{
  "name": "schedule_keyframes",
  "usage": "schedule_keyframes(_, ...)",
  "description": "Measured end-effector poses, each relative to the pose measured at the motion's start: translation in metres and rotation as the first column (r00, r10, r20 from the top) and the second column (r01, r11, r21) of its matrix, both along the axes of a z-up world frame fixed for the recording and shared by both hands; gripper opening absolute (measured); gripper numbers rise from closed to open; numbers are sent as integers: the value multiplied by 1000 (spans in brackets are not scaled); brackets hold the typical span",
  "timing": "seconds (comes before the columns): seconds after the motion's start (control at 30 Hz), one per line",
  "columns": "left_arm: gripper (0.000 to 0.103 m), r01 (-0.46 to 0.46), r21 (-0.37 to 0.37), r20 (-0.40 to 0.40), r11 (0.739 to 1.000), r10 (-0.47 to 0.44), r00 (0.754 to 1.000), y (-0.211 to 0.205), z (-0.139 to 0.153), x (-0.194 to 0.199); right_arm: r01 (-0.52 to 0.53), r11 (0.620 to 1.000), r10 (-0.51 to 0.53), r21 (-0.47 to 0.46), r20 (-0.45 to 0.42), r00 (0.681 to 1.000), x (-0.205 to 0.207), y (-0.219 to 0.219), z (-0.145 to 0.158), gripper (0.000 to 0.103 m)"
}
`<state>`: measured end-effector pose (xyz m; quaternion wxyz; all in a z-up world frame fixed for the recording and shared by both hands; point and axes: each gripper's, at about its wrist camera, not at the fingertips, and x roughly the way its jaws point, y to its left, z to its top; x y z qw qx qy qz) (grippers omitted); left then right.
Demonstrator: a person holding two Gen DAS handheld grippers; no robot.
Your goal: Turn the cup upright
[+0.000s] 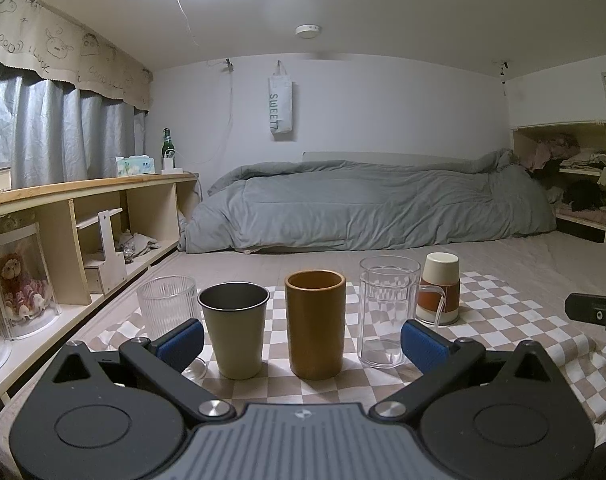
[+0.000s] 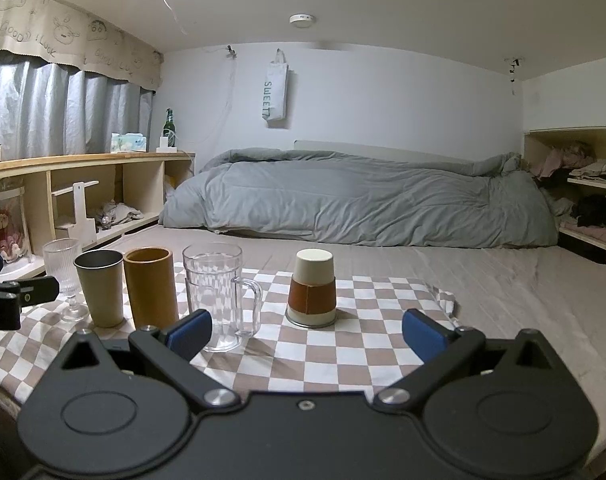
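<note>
The upside-down cup (image 2: 311,289) stands rim-down at the centre of the right wrist frame on the checkered cloth (image 2: 343,352), apart from the upright row at left, so the wide-open right gripper (image 2: 307,334) faces it squarely. The left gripper (image 1: 302,344), equally wide and empty, fronts the upright cups.

A white hanging bag (image 1: 280,106) on the far wall, well beyond the jaws, reads "SWEET". The beige curtain valance (image 2: 63,36), up left of the jaws, repeats handwritten "GOOD LUCK" among cartoon faces.
</note>
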<state>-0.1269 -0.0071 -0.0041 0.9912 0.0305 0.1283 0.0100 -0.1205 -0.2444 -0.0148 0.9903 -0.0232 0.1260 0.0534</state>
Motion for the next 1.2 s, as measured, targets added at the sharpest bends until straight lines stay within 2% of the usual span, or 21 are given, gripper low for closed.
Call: schedule_keyframes(1.2, 103, -9, 0, -2, 1000, 9, 1000, 0, 1, -1, -6, 1000, 6, 3, 4, 1000, -1, -1, 1, 103)
